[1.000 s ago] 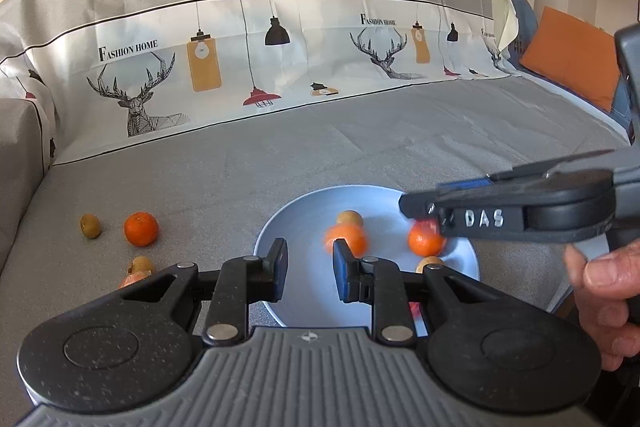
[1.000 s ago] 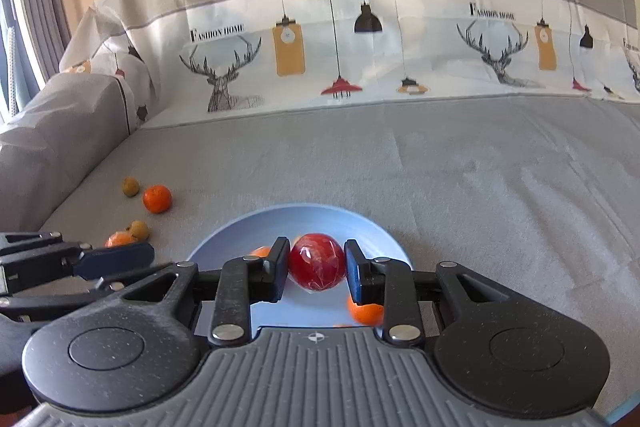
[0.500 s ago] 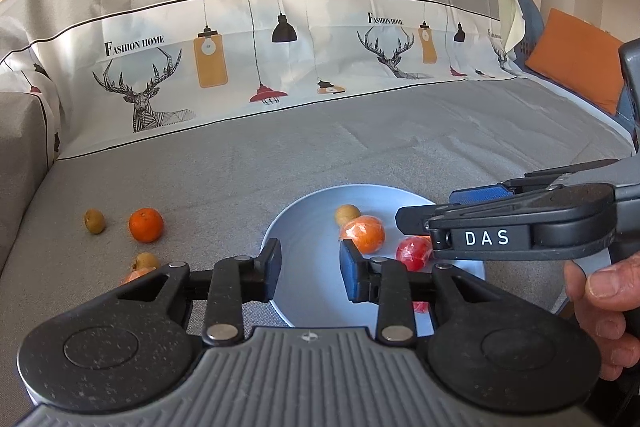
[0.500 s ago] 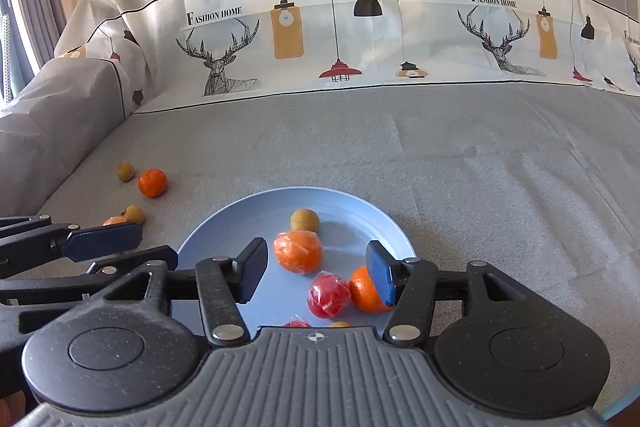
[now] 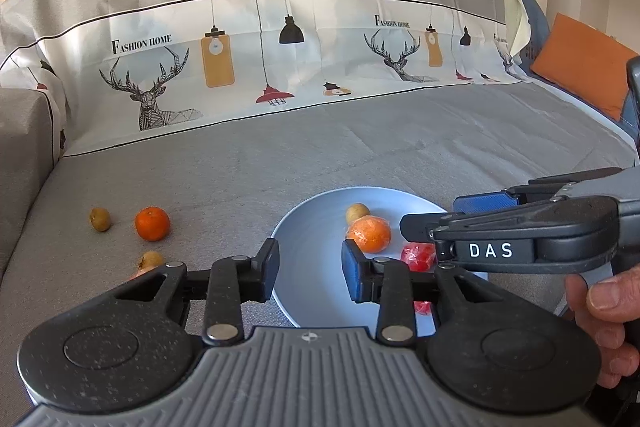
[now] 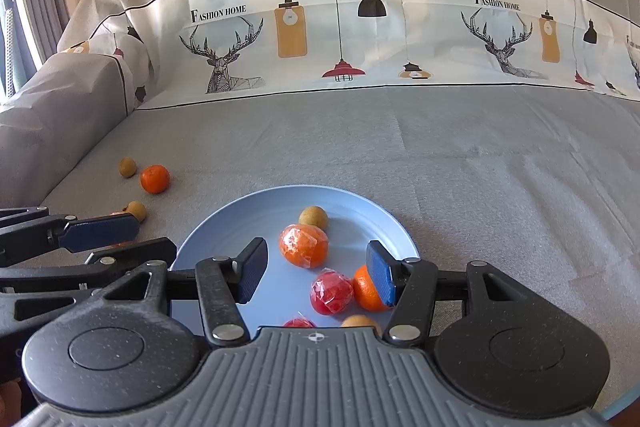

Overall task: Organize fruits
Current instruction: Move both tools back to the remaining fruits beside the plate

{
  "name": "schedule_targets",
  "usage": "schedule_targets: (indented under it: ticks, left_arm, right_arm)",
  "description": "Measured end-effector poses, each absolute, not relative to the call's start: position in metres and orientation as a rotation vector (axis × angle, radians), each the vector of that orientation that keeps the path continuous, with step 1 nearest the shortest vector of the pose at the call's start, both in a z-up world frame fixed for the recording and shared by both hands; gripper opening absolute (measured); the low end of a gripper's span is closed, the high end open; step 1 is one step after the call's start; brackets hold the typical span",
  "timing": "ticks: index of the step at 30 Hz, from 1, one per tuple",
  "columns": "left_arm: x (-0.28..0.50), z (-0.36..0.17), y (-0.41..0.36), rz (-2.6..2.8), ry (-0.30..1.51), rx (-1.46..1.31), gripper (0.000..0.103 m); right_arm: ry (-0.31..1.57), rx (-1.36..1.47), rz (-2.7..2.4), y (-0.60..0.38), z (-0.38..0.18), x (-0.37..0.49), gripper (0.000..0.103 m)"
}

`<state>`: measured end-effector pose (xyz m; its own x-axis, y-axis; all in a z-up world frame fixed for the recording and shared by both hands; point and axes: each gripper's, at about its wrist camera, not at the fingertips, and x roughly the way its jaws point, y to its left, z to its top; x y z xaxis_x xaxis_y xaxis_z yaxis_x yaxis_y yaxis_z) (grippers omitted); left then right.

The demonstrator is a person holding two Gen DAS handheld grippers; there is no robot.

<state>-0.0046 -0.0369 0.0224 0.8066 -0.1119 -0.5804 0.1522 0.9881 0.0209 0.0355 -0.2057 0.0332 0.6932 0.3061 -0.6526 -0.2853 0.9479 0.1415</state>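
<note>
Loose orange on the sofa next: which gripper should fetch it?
Left. The left gripper is open, empty and nearer the loose orange; the right gripper sits over the plate.

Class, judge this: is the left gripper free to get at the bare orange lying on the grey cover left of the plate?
Probably yes. The left gripper is open and empty, and only bare grey cover separates it from the orange. The small brown fruit beside it sits apart.
</note>
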Motion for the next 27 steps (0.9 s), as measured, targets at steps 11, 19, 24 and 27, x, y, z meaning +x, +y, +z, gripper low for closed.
schedule_targets:
  ticks: [11,19,24,27]
  left_arm:
    - [0.001,0.035,-0.01,-0.072,0.623,-0.046,0.038]
    - [0.017,0.07,0.011,0.015,0.528,0.158,0.038]
    - [0.023,0.048,0.04,0.076,0.57,0.113,0.034]
    - [0.024,0.052,0.055,0.083,0.557,0.008,0.034]
  right_arm:
    - [0.738,0.016,0.346,-0.2,0.031,0.036,0.057]
    - [0.711,0.007,0.392,-0.185,0.032,0.036,0.042]
    - [0.668,-0.014,0.437,-0.17,0.038,0.033,0.03]
    - [0.658,-0.005,0.469,-0.16,0.04,0.033,0.029]
